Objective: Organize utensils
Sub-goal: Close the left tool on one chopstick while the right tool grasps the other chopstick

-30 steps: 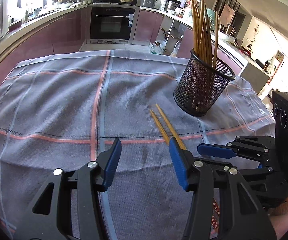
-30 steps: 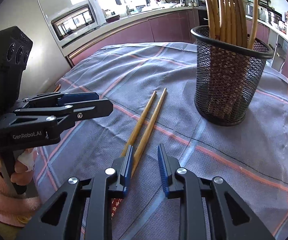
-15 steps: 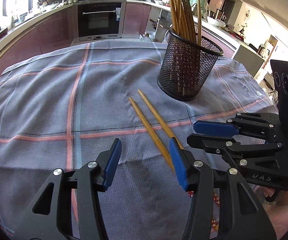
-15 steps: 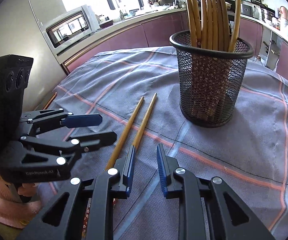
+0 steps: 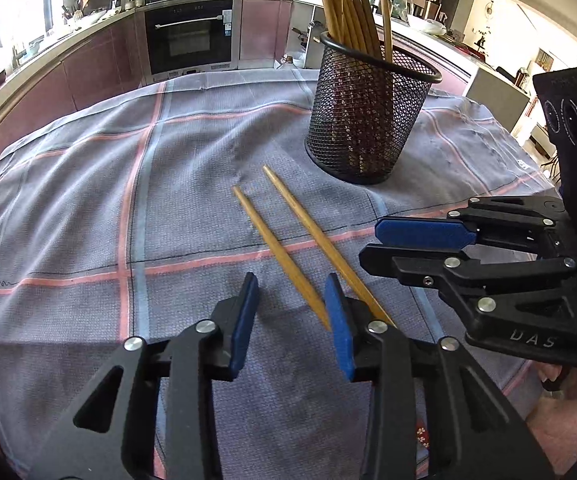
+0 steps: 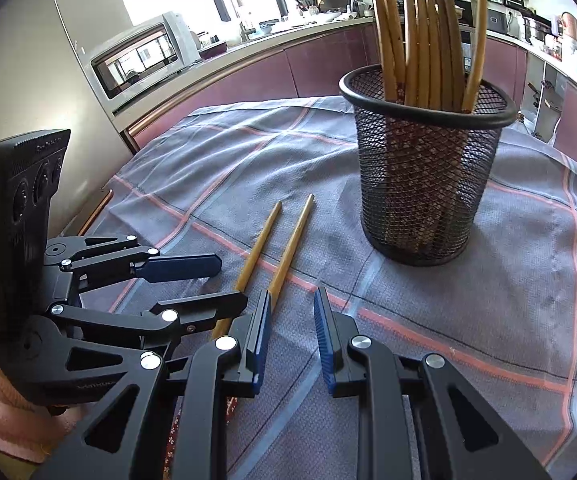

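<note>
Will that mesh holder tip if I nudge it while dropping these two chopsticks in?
Possibly. The mesh holder looks light, being open wire, and the tall chopsticks in it lean out high above the rim. It stands on wrinkled cloth, so it might slide or rock rather than stay put.

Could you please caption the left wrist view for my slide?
Left claw closing over two chopsticks lying before the mesh holder.

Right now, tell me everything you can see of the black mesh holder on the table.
The black mesh holder is a round cup of wire mesh with a solid rim and base, seemingly metal. It stands upright on the checked tablecloth, holding a bunch of wooden chopsticks that fan out above its rim. Two loose chopsticks lie beside it, not touching. Neither gripper touches it.
</note>
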A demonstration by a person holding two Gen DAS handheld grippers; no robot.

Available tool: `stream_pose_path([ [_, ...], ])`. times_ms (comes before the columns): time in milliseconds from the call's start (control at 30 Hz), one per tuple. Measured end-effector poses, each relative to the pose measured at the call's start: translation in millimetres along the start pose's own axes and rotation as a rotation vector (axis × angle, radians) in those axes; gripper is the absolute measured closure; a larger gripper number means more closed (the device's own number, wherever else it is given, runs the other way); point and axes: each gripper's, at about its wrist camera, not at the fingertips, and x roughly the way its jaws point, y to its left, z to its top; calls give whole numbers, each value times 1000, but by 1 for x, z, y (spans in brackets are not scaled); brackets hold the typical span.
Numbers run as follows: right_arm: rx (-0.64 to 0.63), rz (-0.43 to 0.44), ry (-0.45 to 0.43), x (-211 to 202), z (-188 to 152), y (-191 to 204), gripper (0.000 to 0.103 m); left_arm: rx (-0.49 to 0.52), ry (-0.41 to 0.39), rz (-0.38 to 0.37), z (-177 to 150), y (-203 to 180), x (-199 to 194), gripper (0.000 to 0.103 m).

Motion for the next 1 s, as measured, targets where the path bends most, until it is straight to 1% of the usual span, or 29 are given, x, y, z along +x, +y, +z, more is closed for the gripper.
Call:
stream_pose_path([
  [67, -8, 0, 4, 3, 1, 2, 82, 2, 0, -2, 0, 1, -1, 75],
  [133, -13, 2, 7, 6, 3, 4, 82, 3, 2, -13, -1, 2, -1, 81],
  [233, -12, 2, 13, 12, 5, 5, 82, 6, 2, -20, -2, 3, -2, 86],
  [333, -15, -1, 19, 16, 5, 6, 82, 12, -1, -27, -4, 4, -4, 88],
  [467, -20, -9, 17, 18, 7, 7, 82, -6, 1, -48, -4, 10, -5, 89],
  [533, -29, -19, 17, 20, 8, 9, 82, -12, -1, -33, -3, 12, -5, 84],
  [600, -36, -29, 16, 22, 9, 11, 82, -22, 0, -30, -3, 14, -4, 81],
  [733, -60, -55, 14, 23, 10, 14, 82, -26, 3, -26, -1, 16, -2, 80],
  [867, -69, -77, 11, 24, 10, 14, 89, -28, 2, -19, 2, 16, 1, 80],
  [933, -58, -77, 11, 24, 10, 12, 92, -38, 2, -11, 3, 17, 2, 86],
  [1000, -40, -66, 10, 22, 9, 8, 96, -55, 1, -13, 4, 18, 2, 87],
])
